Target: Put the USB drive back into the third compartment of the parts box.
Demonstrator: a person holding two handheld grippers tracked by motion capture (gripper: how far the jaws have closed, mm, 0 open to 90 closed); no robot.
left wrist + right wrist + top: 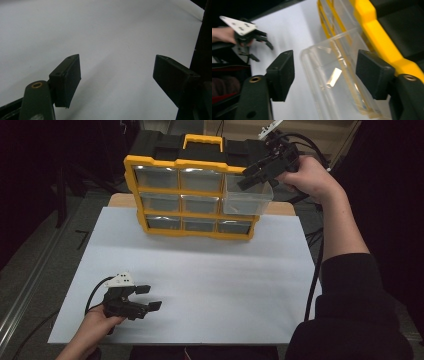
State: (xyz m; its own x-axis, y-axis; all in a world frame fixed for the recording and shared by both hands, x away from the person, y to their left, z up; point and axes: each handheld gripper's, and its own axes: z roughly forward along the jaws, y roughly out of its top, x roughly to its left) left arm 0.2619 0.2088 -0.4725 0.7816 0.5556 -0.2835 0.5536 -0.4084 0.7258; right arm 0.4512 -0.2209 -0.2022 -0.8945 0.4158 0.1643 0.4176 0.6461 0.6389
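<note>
A yellow-and-black organizer (132, 195) stands upright at the far edge of the white sheet (210, 280), with three rows of clear drawers. Its top-right clear drawer (247, 200) is pulled partly out. My right gripper (248, 176) hovers over that drawer's front, open. In the right gripper view the drawer (342, 55) lies between the spread pads of the right gripper (325, 72), and neither pad presses on it. My left gripper (150, 297) rests low at the sheet's near left, open and empty. The left gripper (116, 72) has only white sheet between its pads.
The sheet covers a wooden tabletop (280, 209) that shows behind the organizer. Dark floor and cables surround the table. The left gripper (264, 53) also appears far off in the right gripper view. A black carry handle area tops the organizer (202, 142).
</note>
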